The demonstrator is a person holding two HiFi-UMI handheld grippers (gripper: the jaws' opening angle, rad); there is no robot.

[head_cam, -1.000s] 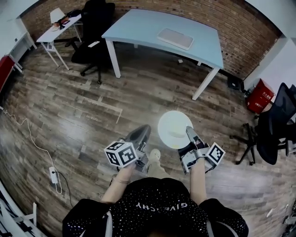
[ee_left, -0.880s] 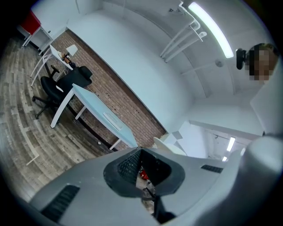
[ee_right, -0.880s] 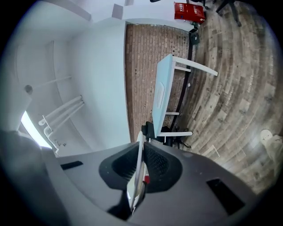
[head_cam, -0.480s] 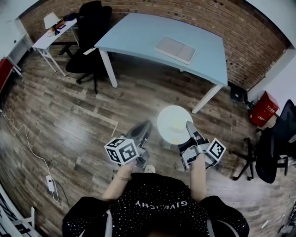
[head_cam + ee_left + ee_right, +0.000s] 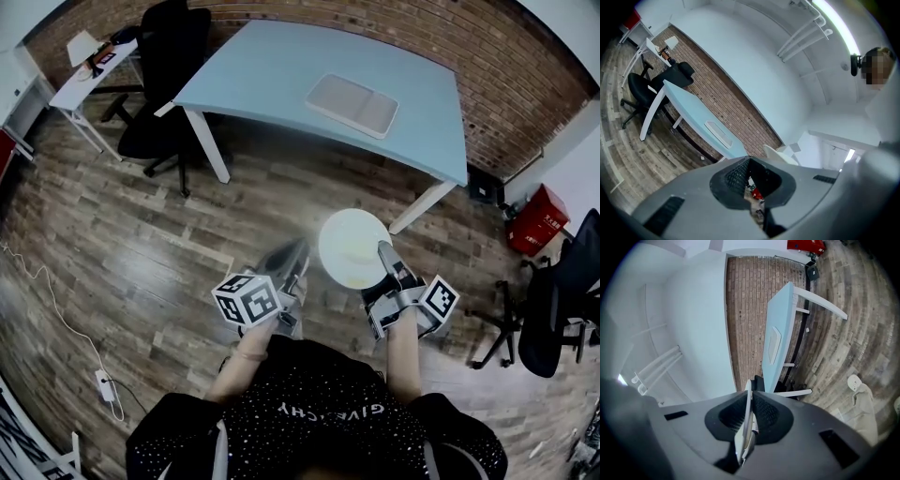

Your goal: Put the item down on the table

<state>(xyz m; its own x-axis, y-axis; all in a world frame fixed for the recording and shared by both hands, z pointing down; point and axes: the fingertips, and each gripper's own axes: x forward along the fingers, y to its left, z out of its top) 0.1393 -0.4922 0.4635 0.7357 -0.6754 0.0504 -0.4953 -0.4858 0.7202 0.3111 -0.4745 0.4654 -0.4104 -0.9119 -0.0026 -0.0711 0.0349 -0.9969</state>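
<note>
In the head view a round white plate hangs above the wooden floor, and my right gripper is shut on its near right rim. The right gripper view shows the plate's edge pinched between the two jaws. My left gripper is held beside the plate on the left, jaws together, nothing in them. The light blue table stands ahead with a flat white tray on it. The left gripper view also shows the table and tray.
A black office chair stands at the table's left end, with a small white desk beyond it. A red container and another black chair are on the right. A cable with a power strip lies on the floor at the left.
The table has come nearer and fills more of the head view. Both grippers and the plate keep the same pose in front of the body.
</note>
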